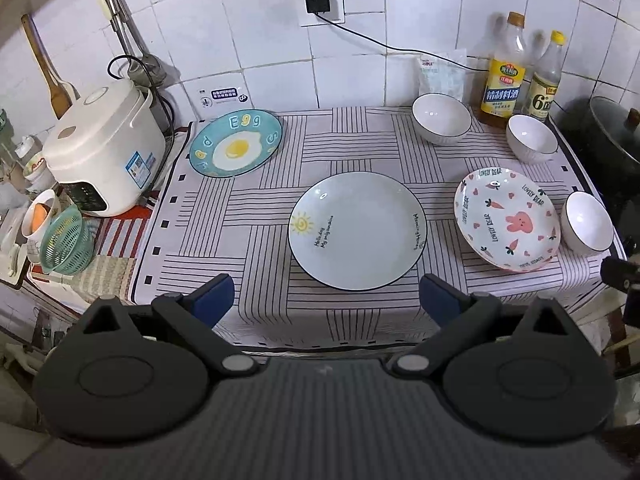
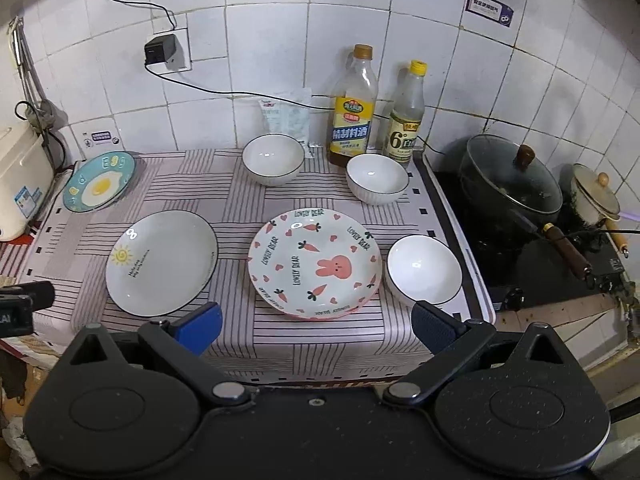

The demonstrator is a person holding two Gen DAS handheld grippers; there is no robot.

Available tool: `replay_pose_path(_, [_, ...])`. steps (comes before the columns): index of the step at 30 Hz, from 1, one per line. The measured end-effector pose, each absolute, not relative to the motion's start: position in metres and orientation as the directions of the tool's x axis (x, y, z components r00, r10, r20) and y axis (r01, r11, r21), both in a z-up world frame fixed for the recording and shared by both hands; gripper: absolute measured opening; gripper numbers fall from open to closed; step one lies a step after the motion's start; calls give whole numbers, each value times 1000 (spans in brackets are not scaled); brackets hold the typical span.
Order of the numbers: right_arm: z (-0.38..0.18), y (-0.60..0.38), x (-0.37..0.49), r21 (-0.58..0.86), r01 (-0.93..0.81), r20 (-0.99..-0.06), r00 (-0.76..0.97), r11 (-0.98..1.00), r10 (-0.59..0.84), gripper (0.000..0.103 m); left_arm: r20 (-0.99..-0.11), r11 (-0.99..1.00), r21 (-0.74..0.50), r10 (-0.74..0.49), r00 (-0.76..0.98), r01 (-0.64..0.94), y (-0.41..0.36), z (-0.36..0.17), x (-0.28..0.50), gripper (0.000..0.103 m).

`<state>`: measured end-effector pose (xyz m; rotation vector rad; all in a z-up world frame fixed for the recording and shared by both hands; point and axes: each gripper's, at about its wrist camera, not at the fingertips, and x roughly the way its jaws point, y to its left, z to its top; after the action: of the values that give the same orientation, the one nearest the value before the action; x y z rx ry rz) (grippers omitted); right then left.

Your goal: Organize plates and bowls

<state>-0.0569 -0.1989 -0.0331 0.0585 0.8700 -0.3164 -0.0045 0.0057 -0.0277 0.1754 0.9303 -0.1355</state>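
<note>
On the far left a rice cooker [image 1: 105,148] stands off the striped cloth [image 1: 256,216], and just beside it the egg plate [image 1: 236,143] lies at the cloth's back left corner. Next comes the sun plate [image 1: 357,230], flat in the middle and nearest the left gripper [image 1: 327,298], whose fingers are spread wide and hold nothing, hovering short of the counter edge. Further right the rabbit plate [image 2: 315,263] sits directly ahead of the right gripper [image 2: 316,326], likewise wide apart and empty. Three white bowls are scattered: one at the back [image 2: 273,159], one by the two bottles [image 2: 377,178], and one [image 2: 424,269] just beside the rabbit plate's right rim. A lidded pot [image 2: 512,184] stands on the stove at far right. Nothing looks stacked yet, so the job seems only beginning. A plate lying flat offers little to pinch; probably best to come in low at the near rim, one finger under the lip and one above, then lift level before carrying it over another plate.
</note>
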Motion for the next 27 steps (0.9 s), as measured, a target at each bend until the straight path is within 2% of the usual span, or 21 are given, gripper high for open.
replay_pose_path(11, [-47,-205,-59,-44,309,-759,608,950,-233,102,-801,978,83,-51,597,194,7,-23,-2,102])
replay_pose_path(19, [-51,-207,-58,-109,324,-749,595,940,-292,102,-812,973,89,-54,581,215,4,-25,-1,102])
replay_pose_path(27, [-50,-212,-57,-81,313,-751,605,946,-265,102,-822,971,86,-57,567,221,3,-33,-5,102])
